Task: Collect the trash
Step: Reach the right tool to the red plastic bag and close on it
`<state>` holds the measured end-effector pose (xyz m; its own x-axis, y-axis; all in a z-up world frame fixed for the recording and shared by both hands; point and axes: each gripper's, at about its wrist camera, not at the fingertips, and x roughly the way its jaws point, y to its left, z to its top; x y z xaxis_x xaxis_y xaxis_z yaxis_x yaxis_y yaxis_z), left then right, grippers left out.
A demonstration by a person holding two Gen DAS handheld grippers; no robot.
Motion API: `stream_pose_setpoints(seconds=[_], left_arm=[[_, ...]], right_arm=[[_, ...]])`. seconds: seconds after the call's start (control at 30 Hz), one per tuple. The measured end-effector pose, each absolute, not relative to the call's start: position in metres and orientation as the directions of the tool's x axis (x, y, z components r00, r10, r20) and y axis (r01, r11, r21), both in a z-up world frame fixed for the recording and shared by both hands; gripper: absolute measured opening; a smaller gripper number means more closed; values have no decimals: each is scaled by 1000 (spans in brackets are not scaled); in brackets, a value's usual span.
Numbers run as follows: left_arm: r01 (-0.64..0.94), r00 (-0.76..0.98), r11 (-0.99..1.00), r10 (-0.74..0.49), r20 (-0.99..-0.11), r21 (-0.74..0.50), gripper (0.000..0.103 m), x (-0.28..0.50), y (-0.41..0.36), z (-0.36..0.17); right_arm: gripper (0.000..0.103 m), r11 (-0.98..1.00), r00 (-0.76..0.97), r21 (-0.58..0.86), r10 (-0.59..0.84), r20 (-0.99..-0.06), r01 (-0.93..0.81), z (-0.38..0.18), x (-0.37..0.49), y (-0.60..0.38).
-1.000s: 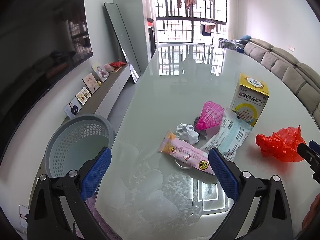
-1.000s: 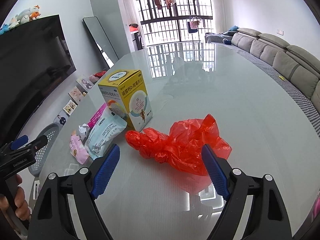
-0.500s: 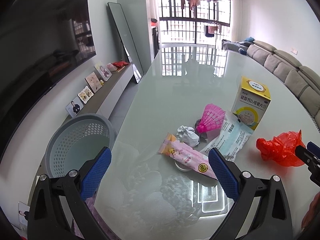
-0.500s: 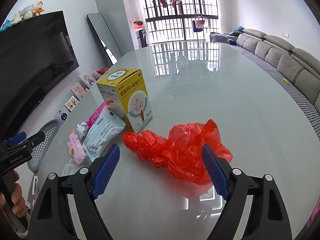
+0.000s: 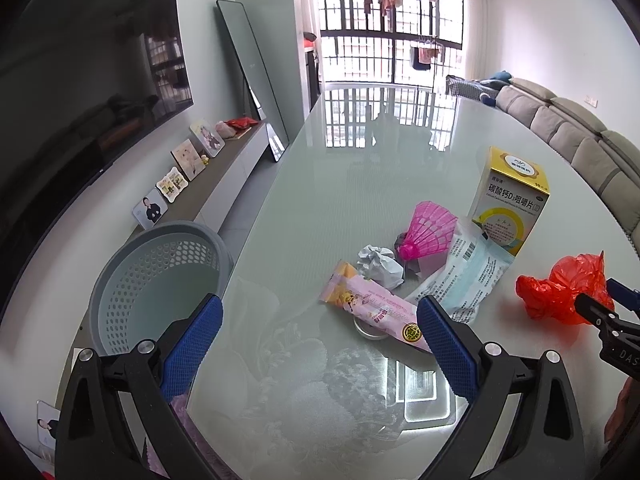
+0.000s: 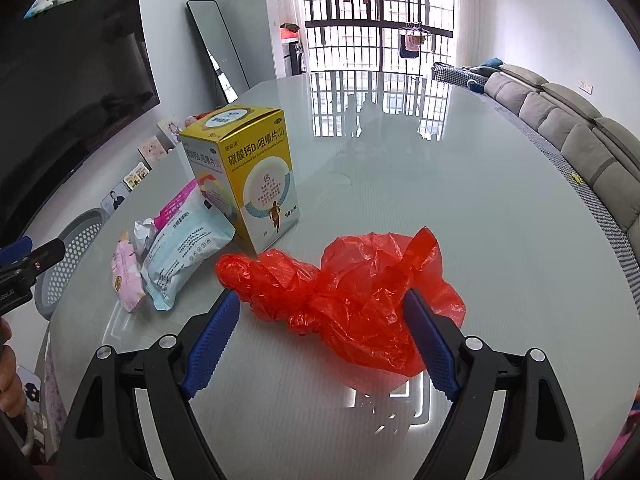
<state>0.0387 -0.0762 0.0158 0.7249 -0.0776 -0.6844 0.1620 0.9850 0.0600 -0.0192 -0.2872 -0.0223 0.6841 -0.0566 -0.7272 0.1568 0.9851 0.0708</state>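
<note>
Trash lies on a glass table [image 5: 360,168]: a pink wrapper [image 5: 376,310], a crumpled white paper ball [image 5: 378,266], a pink shuttlecock [image 5: 430,230], a pale blue packet [image 5: 466,276], a yellow box [image 5: 510,206] and a crumpled red plastic bag [image 6: 352,292]. My left gripper [image 5: 318,340] is open and empty, just short of the pink wrapper. My right gripper [image 6: 320,340] is open, its fingers on either side of the near end of the red bag. A grey perforated basket [image 5: 156,276] stands on the floor left of the table.
A TV cabinet with photo frames [image 5: 176,176] and a leaning mirror [image 5: 252,80] run along the left wall. A grey sofa [image 6: 580,120] lines the right side. The table edge lies between the basket and the trash.
My right gripper has moved forward, so the red bag now sits between its fingers. The left gripper has drawn slightly back from the trash.
</note>
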Motion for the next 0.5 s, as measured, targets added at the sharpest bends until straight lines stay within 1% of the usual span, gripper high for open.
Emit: stream_pose_setpoints(seconds=[0.5], left_arm=[[144,714,987,-56,-698,68,96,43,-74,9]], right_arm=[[80,997,617,29,-25,-787,77,-57,20,-280]])
